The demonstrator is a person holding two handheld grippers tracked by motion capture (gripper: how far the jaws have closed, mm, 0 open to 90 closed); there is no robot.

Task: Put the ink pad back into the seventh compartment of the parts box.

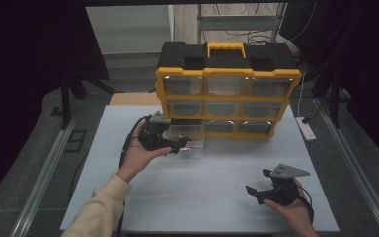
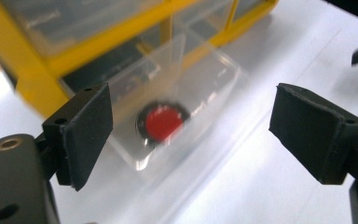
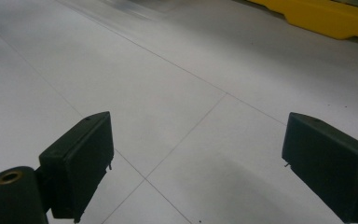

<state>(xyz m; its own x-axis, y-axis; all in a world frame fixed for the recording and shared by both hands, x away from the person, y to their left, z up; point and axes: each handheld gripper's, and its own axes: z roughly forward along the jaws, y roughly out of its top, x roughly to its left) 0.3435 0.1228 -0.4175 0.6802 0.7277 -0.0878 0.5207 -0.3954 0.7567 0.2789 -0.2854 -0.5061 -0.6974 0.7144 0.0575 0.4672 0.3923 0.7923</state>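
Down at the yellow-and-black drawer organiser's (image 1: 227, 89) bottom-left corner, a clear plastic drawer (image 2: 177, 100) sticks out holding a red disc (image 2: 163, 122); left gripper (image 2: 191, 130) spread wide before it. Right gripper (image 1: 262, 186), also spread, hovers over bare white bench (image 1: 202, 192).

Overhead forward view; two close gripper views

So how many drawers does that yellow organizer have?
9, in three rows of three in the organizer. Eight sit closed; the bottom-left drawer is pulled out onto the table, by the left hand-held gripper.
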